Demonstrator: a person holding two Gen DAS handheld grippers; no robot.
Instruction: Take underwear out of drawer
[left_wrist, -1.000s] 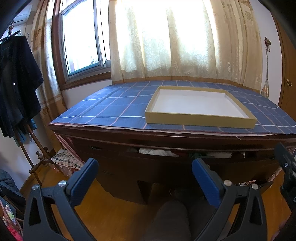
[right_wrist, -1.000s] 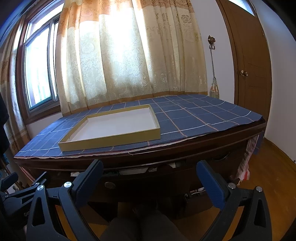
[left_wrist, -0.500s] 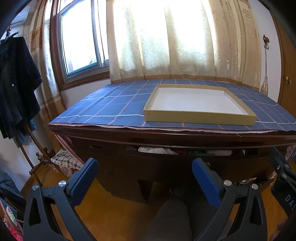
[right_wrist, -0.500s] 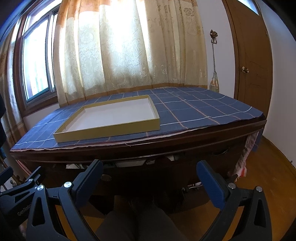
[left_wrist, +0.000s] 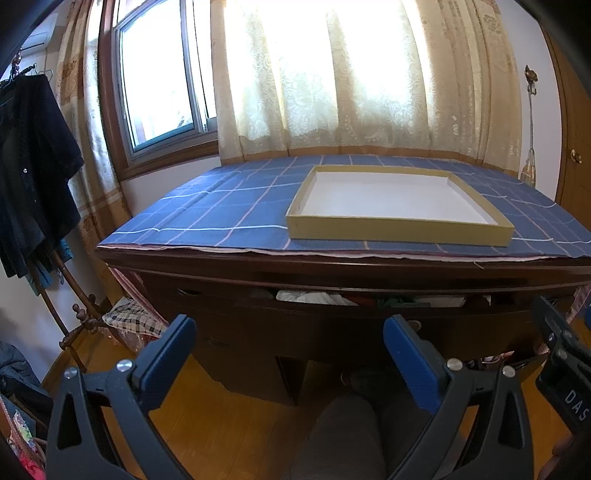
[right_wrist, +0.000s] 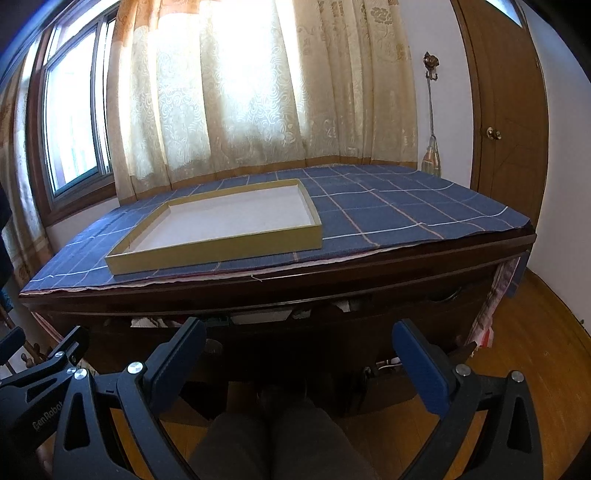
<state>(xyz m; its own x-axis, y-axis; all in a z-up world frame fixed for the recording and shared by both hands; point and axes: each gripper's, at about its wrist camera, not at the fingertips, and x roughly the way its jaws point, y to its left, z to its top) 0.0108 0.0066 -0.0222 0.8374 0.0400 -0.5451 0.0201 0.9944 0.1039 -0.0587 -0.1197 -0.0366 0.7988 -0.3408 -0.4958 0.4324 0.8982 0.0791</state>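
Just one drawer (left_wrist: 369, 314) (ajar), one tray (left_wrist: 399, 230)

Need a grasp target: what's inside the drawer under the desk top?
The drawer is only ajar. Through the gap: crumpled white cloth, something red, something green, a flat white piece. Everything deeper is covered by the desk top; which piece is underwear can't be told.
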